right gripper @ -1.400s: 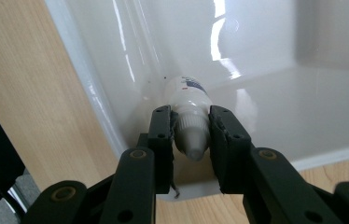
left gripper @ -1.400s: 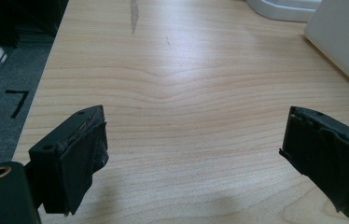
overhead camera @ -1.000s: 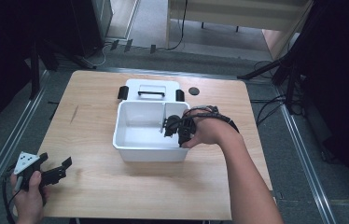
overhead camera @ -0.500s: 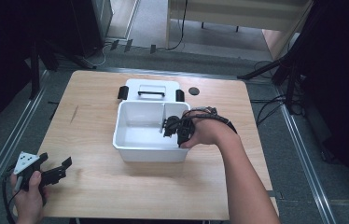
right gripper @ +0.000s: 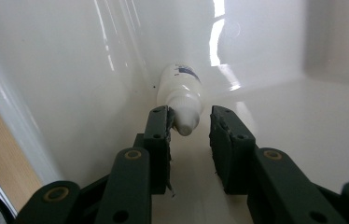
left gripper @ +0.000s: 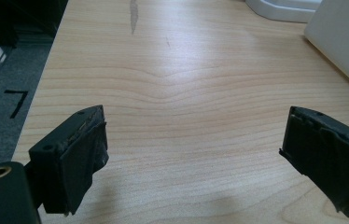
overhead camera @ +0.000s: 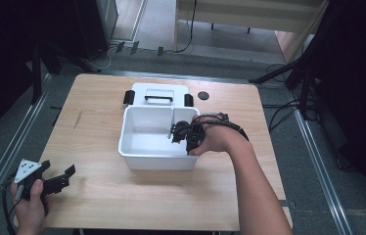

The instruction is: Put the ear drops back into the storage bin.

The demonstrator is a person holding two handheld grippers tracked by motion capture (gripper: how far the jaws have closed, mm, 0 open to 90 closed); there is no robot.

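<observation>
A small white bottle (right gripper: 180, 100) with a dark label lies in the bottom corner of a white plastic tub (overhead camera: 137, 152), cap toward the camera. My right gripper (right gripper: 189, 128) reaches into the tub (right gripper: 70, 60) from its right side. Its jaws have just been opening and now stand slightly apart around the bottle's cap. The cap rests by the left pad (right gripper: 161, 130), with a gap to the right one. From above, the right gripper (overhead camera: 183, 134) sits inside the tub. My left gripper (overhead camera: 56, 176) hovers open and empty above the table's front left corner (left gripper: 193, 154).
The tub's white lid (overhead camera: 159, 93), with a black handle and black clasps, lies just behind the tub. A small black disc (overhead camera: 202, 95) sits to the lid's right. The tub's wall (left gripper: 345, 42) stands ahead and right of the left gripper. Bare wood (overhead camera: 98, 122) lies left of the tub.
The high view shows no visible movement of either hand, the tub or the lid.
</observation>
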